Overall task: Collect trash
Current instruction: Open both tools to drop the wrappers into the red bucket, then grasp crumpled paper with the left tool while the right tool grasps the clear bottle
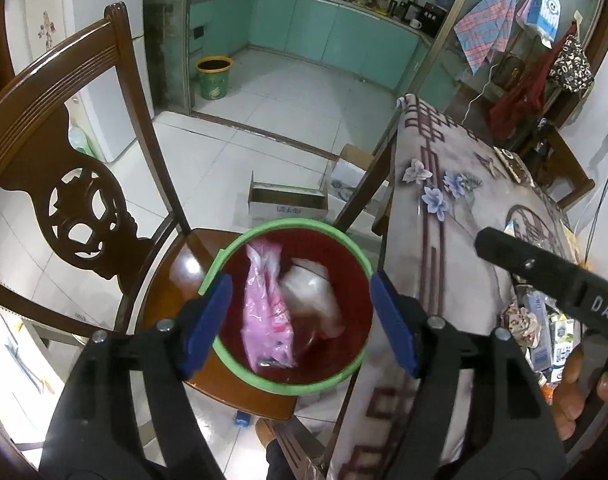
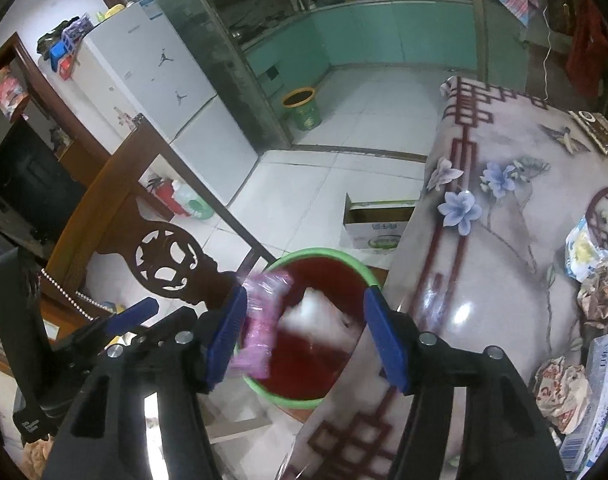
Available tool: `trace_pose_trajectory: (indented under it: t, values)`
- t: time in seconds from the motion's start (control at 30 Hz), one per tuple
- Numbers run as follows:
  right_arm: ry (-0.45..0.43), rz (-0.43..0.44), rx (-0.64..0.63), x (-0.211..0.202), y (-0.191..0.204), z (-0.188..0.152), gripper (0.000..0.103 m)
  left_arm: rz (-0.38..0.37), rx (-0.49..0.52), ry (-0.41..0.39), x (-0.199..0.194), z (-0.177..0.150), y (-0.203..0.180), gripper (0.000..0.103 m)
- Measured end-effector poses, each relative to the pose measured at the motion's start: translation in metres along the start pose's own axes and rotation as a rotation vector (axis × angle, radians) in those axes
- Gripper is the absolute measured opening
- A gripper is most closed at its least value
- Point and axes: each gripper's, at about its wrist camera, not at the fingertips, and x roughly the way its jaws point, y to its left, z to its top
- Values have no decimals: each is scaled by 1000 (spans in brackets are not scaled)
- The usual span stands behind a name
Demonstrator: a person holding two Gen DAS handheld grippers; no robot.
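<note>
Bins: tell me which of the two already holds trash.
The red bin with the green rim on the chair seat, holding a pink bag and a white bag. The green bin with the yellow rim stands far off on the kitchen floor.

left black plastic two-finger gripper (image 1: 299, 316): blue rectangular pads on fingertips (image 1: 205, 326), matte black linkage arms, silver round screw heads at pivots. right black plastic two-finger gripper (image 2: 304, 334): same build, blue ribbed pads (image 2: 384, 336), silver screws on arm joints, slotted cut-outs in black arms. white embossed letters "das" on black body of right tool, seen in left view. hand (image 1: 584, 392) wrapped on black handle; worn sleeve not visible.
</note>
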Motion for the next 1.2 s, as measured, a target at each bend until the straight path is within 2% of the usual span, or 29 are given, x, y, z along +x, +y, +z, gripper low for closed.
trace_pose_trajectory:
  t: [0.37, 0.7, 0.93, 1.07, 1.2]
  values:
    - [-70, -46, 4, -34, -12, -5, 61, 5, 27, -60, -22, 4, -16, 69]
    - [-115, -80, 71, -85, -53, -35, 64, -13, 84, -65, -32, -10, -67, 69]
    - [-137, -132, 88, -142, -120, -58, 64, -60, 126, -33, -27, -35, -147, 69]
    - [-136, -203, 90, -182, -191, -54, 64, -89, 144, -22, -24, -49, -194, 69]
    - [-90, -284, 86, -199, -263, -42, 65, -109, 162, -10, -18, -60, -239, 69]
